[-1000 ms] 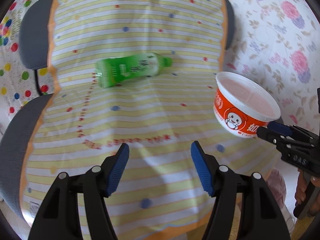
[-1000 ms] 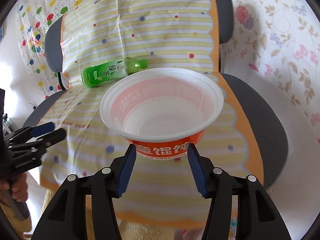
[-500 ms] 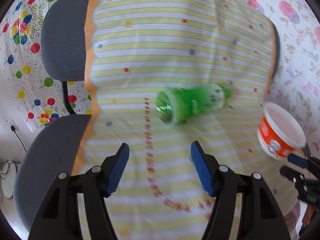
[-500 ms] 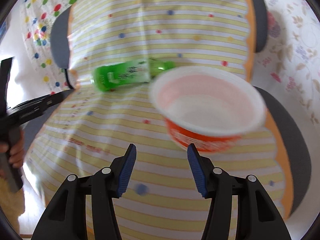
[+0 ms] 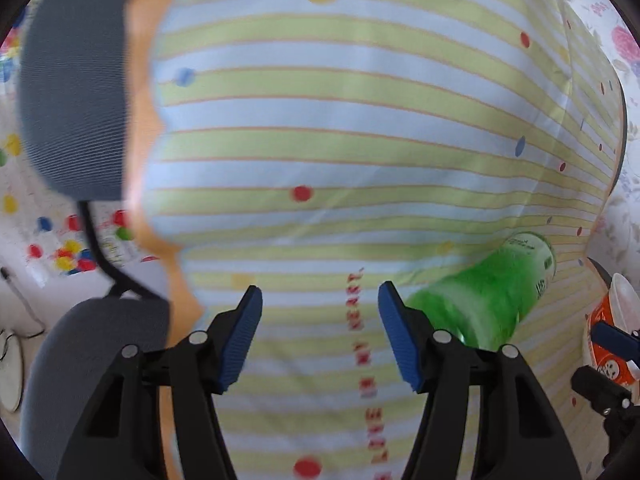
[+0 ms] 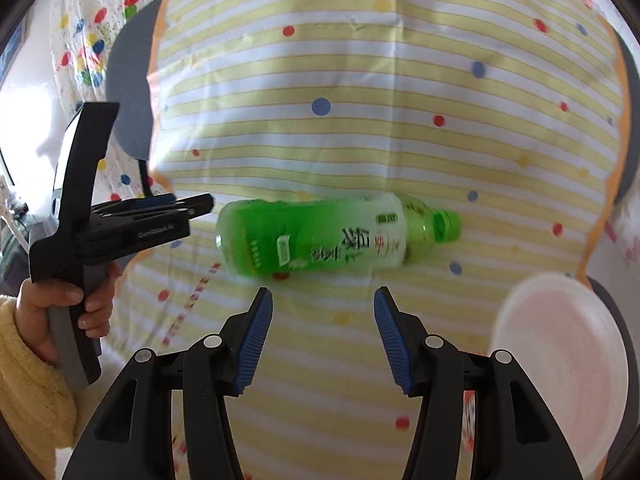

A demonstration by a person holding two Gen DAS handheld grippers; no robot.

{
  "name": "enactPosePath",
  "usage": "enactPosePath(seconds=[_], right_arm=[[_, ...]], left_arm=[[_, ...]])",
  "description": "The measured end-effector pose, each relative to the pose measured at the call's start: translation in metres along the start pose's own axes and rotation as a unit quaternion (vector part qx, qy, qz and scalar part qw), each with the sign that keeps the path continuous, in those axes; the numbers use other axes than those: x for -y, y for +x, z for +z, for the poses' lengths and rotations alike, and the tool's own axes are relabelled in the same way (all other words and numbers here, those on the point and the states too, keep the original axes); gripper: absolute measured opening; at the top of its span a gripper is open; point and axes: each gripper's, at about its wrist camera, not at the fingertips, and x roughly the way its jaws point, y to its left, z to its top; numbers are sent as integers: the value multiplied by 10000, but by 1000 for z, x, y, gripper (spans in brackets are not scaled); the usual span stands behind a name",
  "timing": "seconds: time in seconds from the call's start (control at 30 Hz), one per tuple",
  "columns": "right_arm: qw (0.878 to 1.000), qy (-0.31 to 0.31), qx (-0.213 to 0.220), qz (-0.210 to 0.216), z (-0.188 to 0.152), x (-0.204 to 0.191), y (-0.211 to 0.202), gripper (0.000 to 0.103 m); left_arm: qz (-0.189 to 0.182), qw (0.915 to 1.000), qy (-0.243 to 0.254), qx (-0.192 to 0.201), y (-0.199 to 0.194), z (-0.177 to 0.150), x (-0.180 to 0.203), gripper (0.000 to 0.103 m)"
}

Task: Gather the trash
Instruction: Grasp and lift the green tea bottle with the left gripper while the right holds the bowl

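Orange-and-white paper noodle bowl (image 6: pixel 556 344) has left your R tongs (image 6: pixel 324 296), now half-wide & empty, and sits off to their right; L tongs (image 5: pixel 320 300) just narrowed, empty too, so the green plastic tea bottle (image 6: pixel 328 236) on the striped chair cover (image 6: pixel 360 120) ahead looks next.

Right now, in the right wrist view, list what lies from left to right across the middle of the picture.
Hand in a yellow sleeve holding the left gripper → green tea bottle, lying on its side on the striped cloth, cap to the right → instant-noodle bowl at the lower right.
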Motion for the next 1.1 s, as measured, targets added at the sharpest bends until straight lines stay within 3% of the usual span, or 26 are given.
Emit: enactPosePath(seconds=[0.1,0.17,0.23,0.37,0.43,0.47,0.5,0.53,0.67,0.8,0.9,1.0,1.1], right_arm=[[9995,-236,-117,-150,2,1,7,53],[9990,-359,-86,-258,1,4,2,53],[9986,-413,19,-322,0,7,-8,53],[9980,-369,251,-442,-4,17,-37,53],[9978,-280,359,-477,-7,25,-52,53],[9977,-234,397,-494,-9,30,-59,54],[9973,-172,459,-539,-12,35,-68,54],[9968,-128,512,-596,-15,40,-76,54],[9949,96,644,-773,-26,63,-99,55],[9918,582,711,-891,-38,98,-110,55],[9894,884,718,-898,-49,118,-118,55],[9875,1095,720,-881,-58,135,-123,55],[9861,1223,737,-846,-64,145,-126,55]], left_arm=[[-177,9996,235,-22,10,5,5,53],[-483,9976,480,-118,13,6,9,50],[-862,9922,877,-212,10,1,18,45],[-1278,9807,1455,-275,-3,-14,43,45],[-1379,9757,1687,-237,-13,-23,58,48],[-1373,9742,1781,-197,-19,-27,65,57],[-1364,9734,1838,-126,-25,-30,70,73],[-1378,9731,1846,-60,-30,-30,72,78],[-1752,9715,1594,-64,-44,-12,87,80],[-2215,9623,1550,-308,-47,1,129,80],[-2135,9533,2059,-577,-34,-3,176,70],[-1722,9471,2539,-942,-11,-10,206,58],[-1456,9386,2855,-1274,9,-16,228,57]])
